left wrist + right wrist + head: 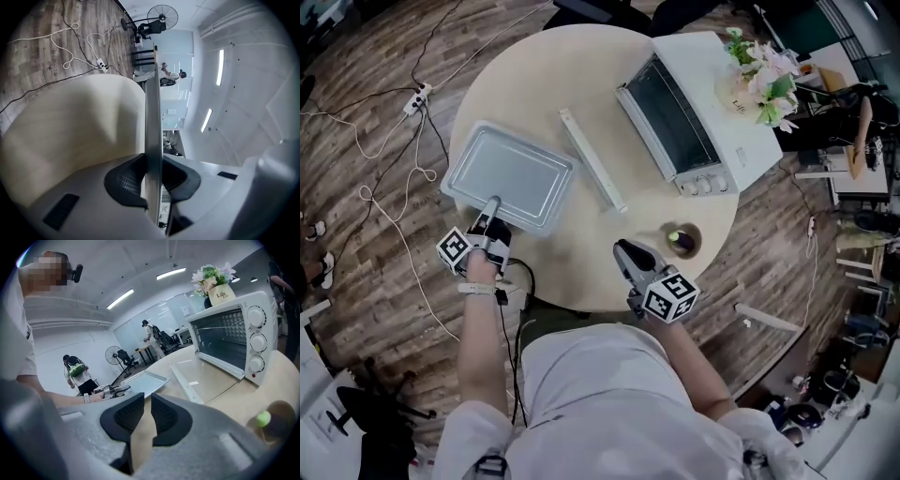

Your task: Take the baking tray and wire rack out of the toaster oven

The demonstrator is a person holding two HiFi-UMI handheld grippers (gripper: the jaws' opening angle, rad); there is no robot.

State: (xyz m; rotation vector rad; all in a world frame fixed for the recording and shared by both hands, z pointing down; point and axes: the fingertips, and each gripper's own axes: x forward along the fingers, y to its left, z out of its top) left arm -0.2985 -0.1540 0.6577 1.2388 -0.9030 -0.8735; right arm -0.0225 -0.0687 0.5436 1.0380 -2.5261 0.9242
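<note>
The baking tray (511, 173) is already out of the toaster oven (712, 103); it sits on or just above the left part of the desk (581, 253), well apart from the oven. The left gripper (492, 208) holds it, fingers closed on the thin near rim and nowhere else. The right gripper (623, 248) hovers at the desk's near edge; its fingers are barely apart with nothing between them.

The wire rack is probably still inside; I cannot make it out behind the open door (592, 159).

The tray's far-left corner lies close to the desk's edge; let go there, or nudged as the fingers pull back, it could tip off. A one-rim pinch may also let it swing. Reaching for the rack, the right gripper could knock the lowered door.
</note>
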